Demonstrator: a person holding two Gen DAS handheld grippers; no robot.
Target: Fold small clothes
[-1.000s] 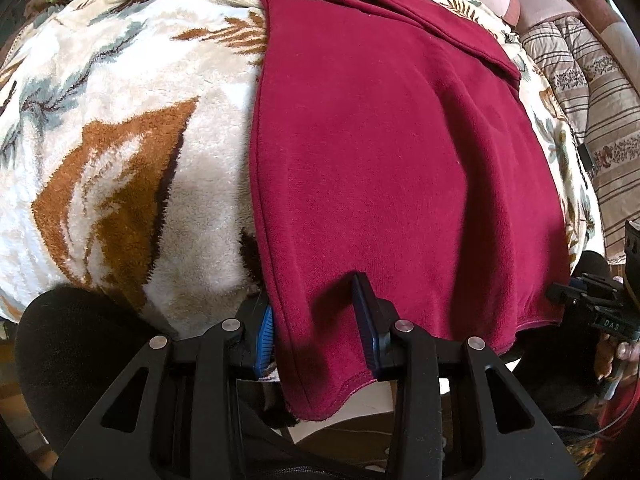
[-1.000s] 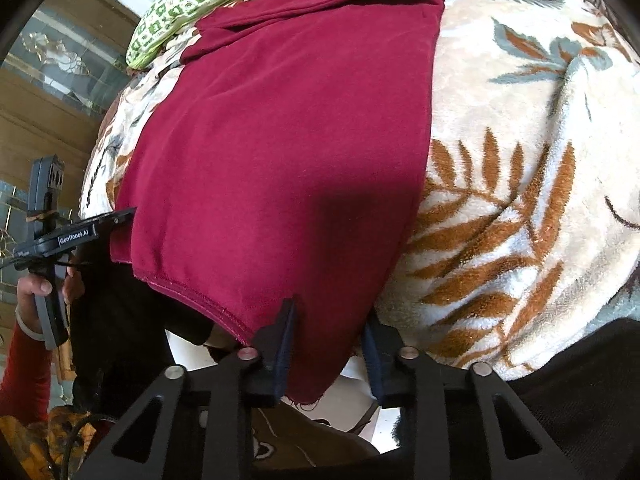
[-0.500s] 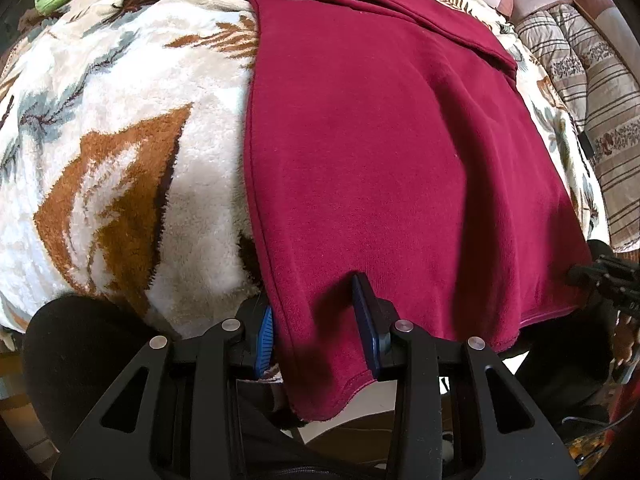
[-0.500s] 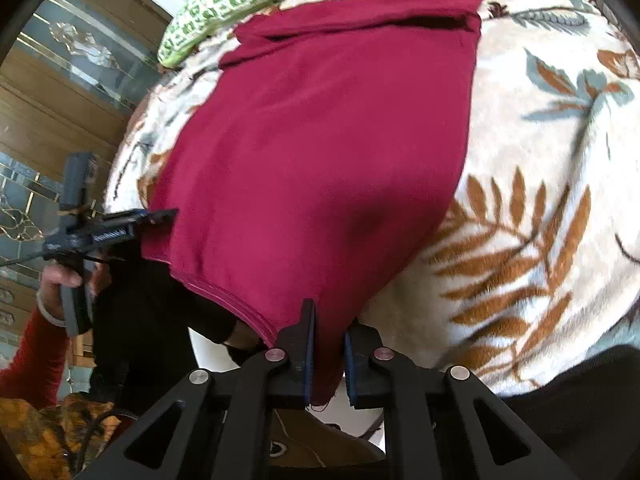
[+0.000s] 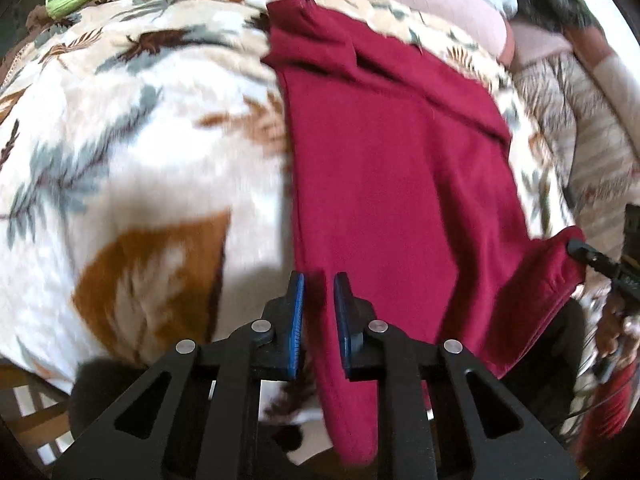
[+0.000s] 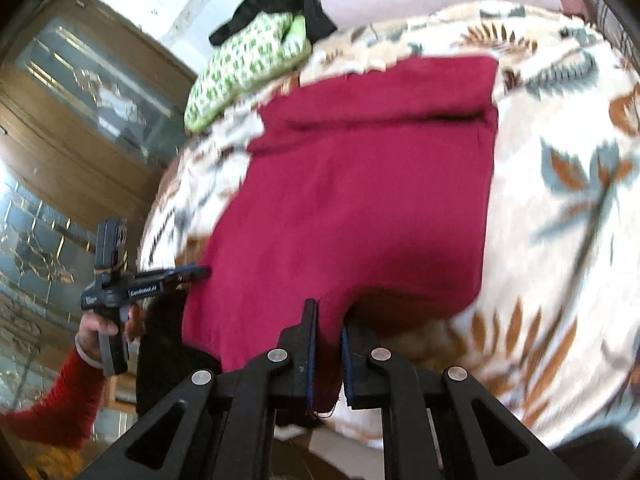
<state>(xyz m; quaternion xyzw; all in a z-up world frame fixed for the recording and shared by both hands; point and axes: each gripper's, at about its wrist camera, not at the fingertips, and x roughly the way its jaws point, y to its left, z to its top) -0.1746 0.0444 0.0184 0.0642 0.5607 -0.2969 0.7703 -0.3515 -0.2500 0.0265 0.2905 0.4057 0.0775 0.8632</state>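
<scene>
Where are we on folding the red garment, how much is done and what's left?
Done: the garment lies flat on the blanket, far edge folded over. In hand: left claw and right claw each pinch a near hem corner, lifting it. Left: carry the hem to the far edge, release, smooth.

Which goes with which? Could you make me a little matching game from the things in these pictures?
Things:
1. red garment
2. leaf-print blanket
3. green-patterned cloth
4. left hand-held gripper

Descriptions:
A. spread beneath the garment
B. bunched up at the far end of the bed
C. shut on a near corner
D. lifted by its two near corners

Pairs: 1-D, 2-A, 3-B, 4-C
</scene>
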